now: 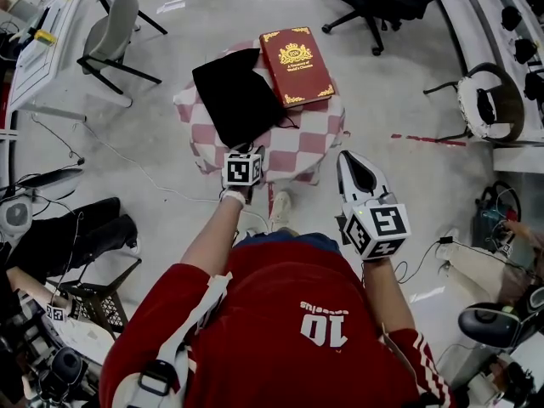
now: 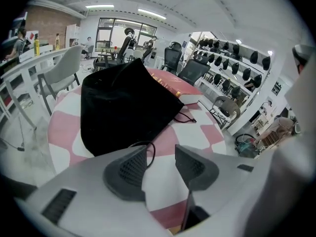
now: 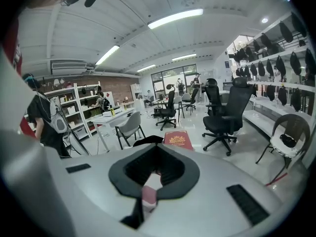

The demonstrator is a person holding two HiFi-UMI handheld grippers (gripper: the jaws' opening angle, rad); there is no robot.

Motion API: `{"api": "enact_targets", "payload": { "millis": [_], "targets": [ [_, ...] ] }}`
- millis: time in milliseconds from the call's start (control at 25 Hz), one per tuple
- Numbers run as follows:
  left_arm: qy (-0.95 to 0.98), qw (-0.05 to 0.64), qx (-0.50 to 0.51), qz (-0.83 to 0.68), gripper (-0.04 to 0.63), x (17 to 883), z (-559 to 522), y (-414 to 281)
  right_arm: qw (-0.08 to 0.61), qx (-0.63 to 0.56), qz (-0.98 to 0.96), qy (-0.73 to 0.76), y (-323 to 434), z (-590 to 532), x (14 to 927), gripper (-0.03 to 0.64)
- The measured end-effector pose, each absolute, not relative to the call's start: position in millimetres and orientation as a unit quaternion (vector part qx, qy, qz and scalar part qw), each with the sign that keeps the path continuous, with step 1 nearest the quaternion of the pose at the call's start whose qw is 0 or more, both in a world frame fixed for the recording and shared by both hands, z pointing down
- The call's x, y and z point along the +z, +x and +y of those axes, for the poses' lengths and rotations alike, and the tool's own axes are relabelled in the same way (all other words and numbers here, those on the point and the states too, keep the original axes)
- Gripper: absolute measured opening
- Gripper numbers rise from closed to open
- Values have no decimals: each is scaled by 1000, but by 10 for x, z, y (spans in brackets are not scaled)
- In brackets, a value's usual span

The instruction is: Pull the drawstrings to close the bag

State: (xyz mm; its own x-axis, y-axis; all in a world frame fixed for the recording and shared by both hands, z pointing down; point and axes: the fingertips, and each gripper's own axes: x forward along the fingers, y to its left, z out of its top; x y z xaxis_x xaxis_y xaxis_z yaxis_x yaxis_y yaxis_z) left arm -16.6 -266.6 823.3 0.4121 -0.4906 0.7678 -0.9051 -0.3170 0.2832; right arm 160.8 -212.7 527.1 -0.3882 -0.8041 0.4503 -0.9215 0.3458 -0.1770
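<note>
A black drawstring bag [image 1: 236, 100] lies flat on a small table under a red and white checked cloth [image 1: 310, 138], with a red book [image 1: 297, 65] beside it. My left gripper [image 1: 246, 150] hovers at the bag's near end, over the table's front edge. In the left gripper view its jaws [image 2: 161, 154] stand open with only cloth between them, and a thin black drawstring loop [image 2: 149, 151] curls just by the left pad [image 2: 129, 169]. A second drawstring [image 2: 186, 116] trails from the bag's right side [image 2: 123, 107]. My right gripper [image 1: 344, 156] is shut and empty, off the table's right front.
A grey chair [image 1: 115, 32] stands at the far left, black office chairs [image 1: 374, 2] behind the table, and a round chair [image 1: 489, 100] at the right. A black crate [image 1: 95, 303] and cables lie on the floor by my left side.
</note>
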Motion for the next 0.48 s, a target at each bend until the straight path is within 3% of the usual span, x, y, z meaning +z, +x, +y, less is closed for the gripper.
{"api": "enact_targets", "payload": {
  "millis": [240,480],
  "targets": [
    [747,332,323,-477,84,8266,-2701,-245,146,210,-803,539,1686,-2088,5299,14],
    [753,254,392,-464,66,8324,-2678,-184,144,217,-802,538,1700,-2120,5337,14]
  ]
}}
